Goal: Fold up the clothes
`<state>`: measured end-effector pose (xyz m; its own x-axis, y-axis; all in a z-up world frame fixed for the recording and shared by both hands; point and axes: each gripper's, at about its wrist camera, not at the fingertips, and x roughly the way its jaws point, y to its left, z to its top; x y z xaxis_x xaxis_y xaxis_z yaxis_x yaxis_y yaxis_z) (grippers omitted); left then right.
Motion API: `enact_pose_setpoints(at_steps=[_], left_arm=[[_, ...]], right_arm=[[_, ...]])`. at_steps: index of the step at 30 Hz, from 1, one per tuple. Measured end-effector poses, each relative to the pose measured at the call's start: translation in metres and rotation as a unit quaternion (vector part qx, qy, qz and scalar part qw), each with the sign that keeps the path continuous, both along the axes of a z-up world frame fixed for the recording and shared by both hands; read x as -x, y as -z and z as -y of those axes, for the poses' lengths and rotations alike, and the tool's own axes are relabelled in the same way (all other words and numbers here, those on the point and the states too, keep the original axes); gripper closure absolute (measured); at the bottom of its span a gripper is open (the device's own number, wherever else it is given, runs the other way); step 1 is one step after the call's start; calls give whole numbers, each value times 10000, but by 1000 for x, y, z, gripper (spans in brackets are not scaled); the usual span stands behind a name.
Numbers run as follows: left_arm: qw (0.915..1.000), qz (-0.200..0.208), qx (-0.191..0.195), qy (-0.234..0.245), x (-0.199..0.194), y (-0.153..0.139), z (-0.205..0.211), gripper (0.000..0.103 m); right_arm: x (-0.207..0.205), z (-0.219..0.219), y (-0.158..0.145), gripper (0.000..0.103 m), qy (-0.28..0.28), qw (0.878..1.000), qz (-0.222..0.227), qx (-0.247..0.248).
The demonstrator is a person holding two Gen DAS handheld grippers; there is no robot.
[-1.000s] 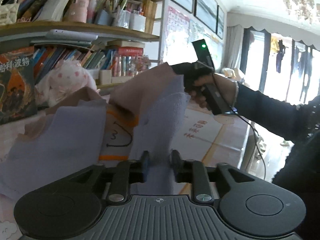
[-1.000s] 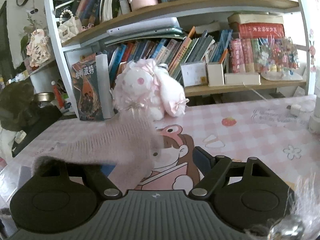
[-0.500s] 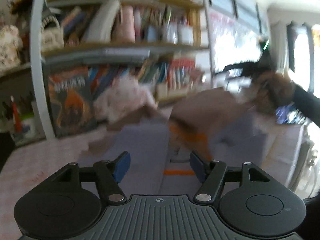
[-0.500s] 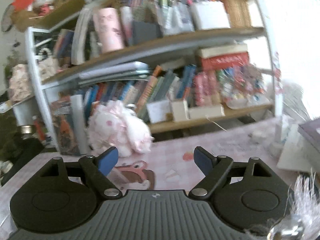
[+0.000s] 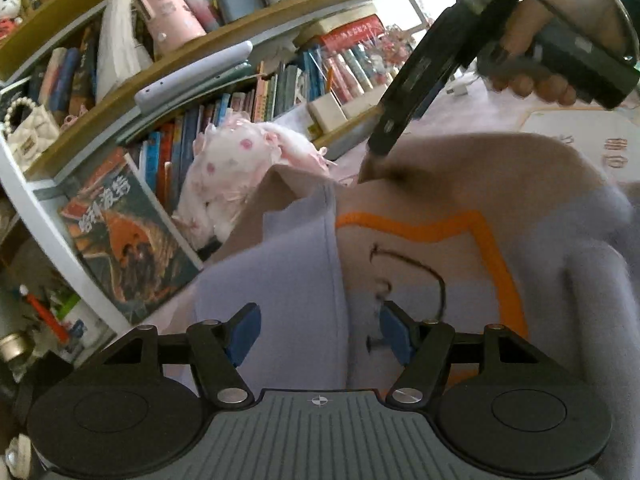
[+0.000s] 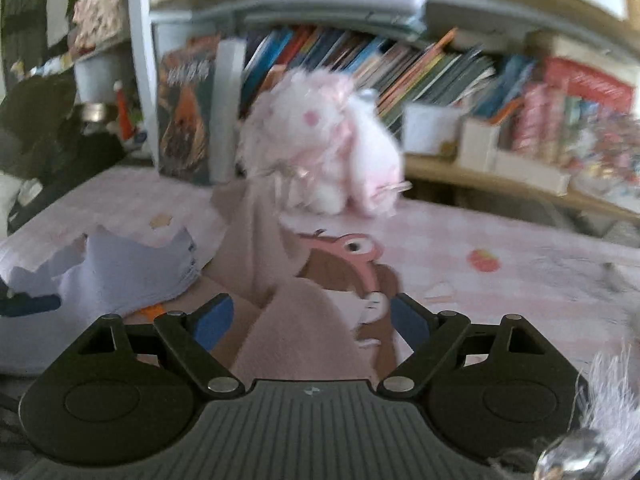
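Mid-fold, both my grippers point(image 5: 318, 330) point(image 6: 308, 320) gape empty over the sweater point(image 5: 460, 248); next I grab its near edge.

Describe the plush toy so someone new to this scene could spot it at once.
Find the bookshelf behind the pink table. The plush toy sits on the table against the lowest row of books, beside an upright orange-covered book. It is the only fluffy white-and-pink thing there.

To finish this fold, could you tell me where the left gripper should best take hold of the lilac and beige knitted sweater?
Probably the straight folded lilac edge of the lilac and beige knitted sweater, approached from directly above: it runs lengthwise between the open left gripper fingers.
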<state>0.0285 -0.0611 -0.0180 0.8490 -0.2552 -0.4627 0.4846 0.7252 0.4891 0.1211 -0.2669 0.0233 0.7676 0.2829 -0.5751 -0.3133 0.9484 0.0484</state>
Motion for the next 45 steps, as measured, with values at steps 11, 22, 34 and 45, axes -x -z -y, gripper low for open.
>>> enact_pose_setpoints(at_steps=[11,22,34,45], left_arm=[[9978,312,-446,-384,-23,11,-4,95],[9484,623,2535,-1802,-32,-51,-147,96],[9074,121,2037,-3675,2,-25,-279,86],[9162,735,2747,-2825,57,-47,-242,43]], right_arm=[[24,46,23,93,568,9955,-143,-739],[150,86,47,93,1172,9861,-474,-1082],[156,52,46,92,521,9870,-564,-1413],[108,50,-6,56,380,9911,-32,-1277]])
